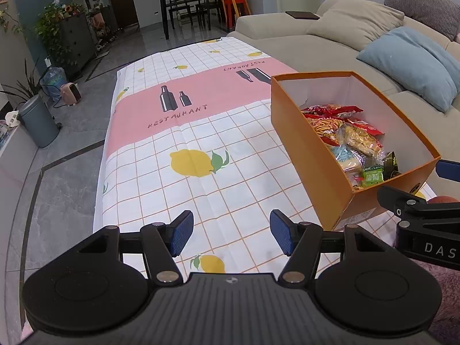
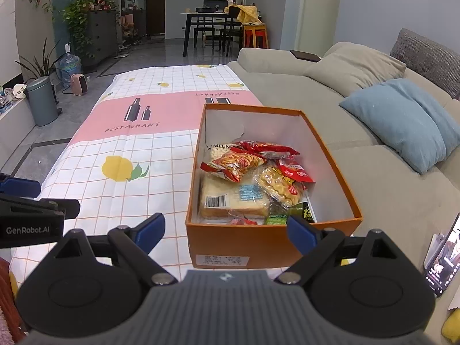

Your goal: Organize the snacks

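Note:
An orange cardboard box stands on the right side of the table and also shows in the left wrist view. It holds several snack packs: red noodle-snack bags, a sliced bread pack, a yellow cracker bag and green packets. The snacks also show in the left wrist view. My left gripper is open and empty above the tablecloth, left of the box. My right gripper is open and empty, just in front of the box's near wall.
The table carries a checked cloth with lemons and a pink band. A beige sofa with a blue cushion runs along the right. A phone stands at the right edge. A grey bin and a dining table stand farther off.

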`<state>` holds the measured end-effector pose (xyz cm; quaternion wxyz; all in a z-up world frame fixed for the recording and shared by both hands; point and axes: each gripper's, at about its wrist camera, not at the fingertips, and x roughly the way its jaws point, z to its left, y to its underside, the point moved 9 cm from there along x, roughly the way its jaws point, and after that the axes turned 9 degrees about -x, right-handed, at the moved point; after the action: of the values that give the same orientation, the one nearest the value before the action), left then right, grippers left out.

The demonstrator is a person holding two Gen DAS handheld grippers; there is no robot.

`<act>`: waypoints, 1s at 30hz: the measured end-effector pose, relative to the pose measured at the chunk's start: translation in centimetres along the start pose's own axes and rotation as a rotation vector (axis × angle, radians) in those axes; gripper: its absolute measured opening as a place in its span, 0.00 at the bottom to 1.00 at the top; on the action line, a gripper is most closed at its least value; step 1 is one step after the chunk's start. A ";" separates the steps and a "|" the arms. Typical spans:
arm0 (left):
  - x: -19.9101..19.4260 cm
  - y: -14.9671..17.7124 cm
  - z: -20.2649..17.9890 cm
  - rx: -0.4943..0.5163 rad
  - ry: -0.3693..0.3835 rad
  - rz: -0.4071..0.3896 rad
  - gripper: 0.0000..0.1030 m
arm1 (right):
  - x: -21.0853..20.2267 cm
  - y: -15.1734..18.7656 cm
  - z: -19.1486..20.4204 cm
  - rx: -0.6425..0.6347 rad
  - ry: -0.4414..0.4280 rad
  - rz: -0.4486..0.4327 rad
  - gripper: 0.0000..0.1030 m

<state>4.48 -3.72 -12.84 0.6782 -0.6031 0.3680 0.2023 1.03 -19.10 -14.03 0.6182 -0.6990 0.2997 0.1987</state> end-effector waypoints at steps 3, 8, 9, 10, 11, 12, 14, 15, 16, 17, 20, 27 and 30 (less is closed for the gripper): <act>0.0 0.0 0.0 0.002 -0.001 0.000 0.70 | 0.0 -0.1 0.1 -0.003 0.000 -0.002 0.87; 0.0 0.0 0.0 -0.002 0.000 0.000 0.70 | 0.1 0.0 0.2 -0.006 0.000 0.000 0.87; 0.0 0.0 0.0 -0.002 -0.001 0.000 0.70 | 0.1 0.0 0.2 -0.006 0.000 0.000 0.87; 0.0 0.0 0.1 -0.002 -0.001 0.000 0.70 | 0.1 0.0 0.2 -0.006 0.000 0.001 0.87; 0.0 0.0 0.1 -0.003 -0.001 0.000 0.70 | 0.1 0.0 0.2 -0.005 0.000 0.000 0.87; 0.0 -0.1 0.1 -0.004 0.000 0.000 0.70 | 0.0 0.0 0.2 -0.006 0.000 0.000 0.87; 0.0 -0.1 0.1 -0.006 0.000 0.002 0.70 | 0.1 0.0 0.2 -0.006 0.001 0.001 0.87; -0.1 -0.1 0.0 -0.008 0.001 0.002 0.70 | 0.1 0.0 0.2 -0.006 0.000 0.001 0.87; -0.1 -0.1 0.0 -0.011 0.002 0.003 0.70 | 0.1 0.0 0.2 -0.007 0.000 0.001 0.87; -0.2 -0.1 0.0 -0.012 0.003 0.003 0.70 | 0.1 0.0 0.2 -0.008 0.000 0.001 0.87; -0.2 -0.1 -0.1 -0.013 0.003 0.002 0.70 | 0.1 0.1 0.3 -0.012 0.000 0.003 0.87; -0.4 -0.4 -0.2 -0.025 0.005 -0.006 0.70 | 0.1 0.1 0.3 -0.012 0.001 0.005 0.87; -0.4 -0.4 -0.1 -0.027 0.008 -0.007 0.70 | 0.1 0.1 0.3 -0.012 0.000 0.006 0.87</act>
<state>4.47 -3.83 -12.24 0.6691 -0.6145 0.3657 0.2024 1.06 -18.83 -14.27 0.6131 -0.7019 0.3008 0.2024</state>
